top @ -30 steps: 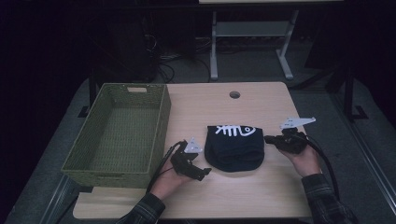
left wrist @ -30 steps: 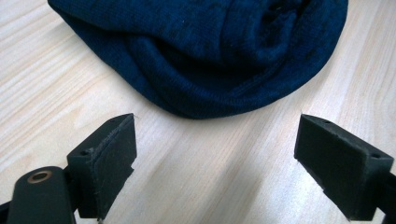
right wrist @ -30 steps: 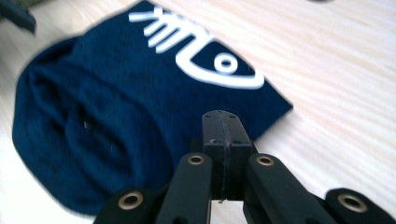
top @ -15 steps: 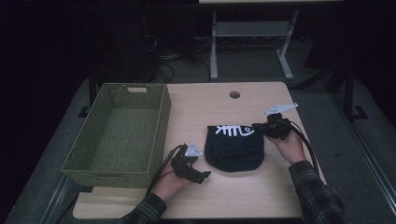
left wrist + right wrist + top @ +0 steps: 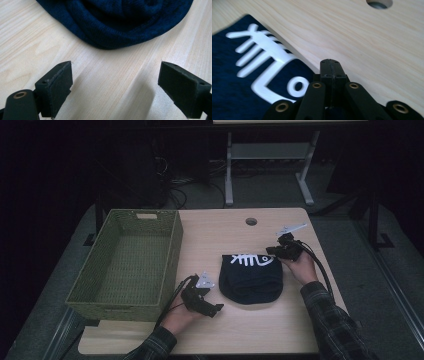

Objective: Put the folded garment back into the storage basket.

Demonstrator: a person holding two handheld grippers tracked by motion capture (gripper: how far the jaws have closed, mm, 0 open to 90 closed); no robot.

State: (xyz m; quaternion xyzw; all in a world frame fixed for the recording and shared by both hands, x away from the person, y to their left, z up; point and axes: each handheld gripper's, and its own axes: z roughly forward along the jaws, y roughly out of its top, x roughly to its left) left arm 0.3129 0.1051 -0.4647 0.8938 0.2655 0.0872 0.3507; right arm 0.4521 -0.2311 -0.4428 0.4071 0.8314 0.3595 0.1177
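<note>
Since a second ago the right gripper (image 5: 278,251) has slid in from the table's right edge to the upper right corner of the dark blue knitted garment (image 5: 251,278), while the left gripper (image 5: 206,306) has hardly shifted. Furthest left, the green woven basket (image 5: 126,264) stands with nothing visible in it, well apart from the cloth. Next to it the left gripper rests low on the wooden table (image 5: 220,232) just beside the garment's lower left edge; in the left gripper view its jaws stand wide apart over bare wood, with the rounded fold of the garment (image 5: 117,22) a little ahead of them and nothing between them. The garment lies folded at the middle of the table, its white fish-bone print (image 5: 249,260) on the far side. It looks light, soft and limp, so it would likely sag and unfold if lifted by one point; a thick folded edge or a corner seems the surest place to pinch, one on each side. At the right, the right gripper (image 5: 333,75) has its jaws pressed together at the printed corner (image 5: 265,67), with the cable hole (image 5: 379,3) beyond. Whether cloth is caught between them cannot be told, since the gripper's own linkage hides the edge. How many layers the fold has is also unclear in the dim high view.
</note>
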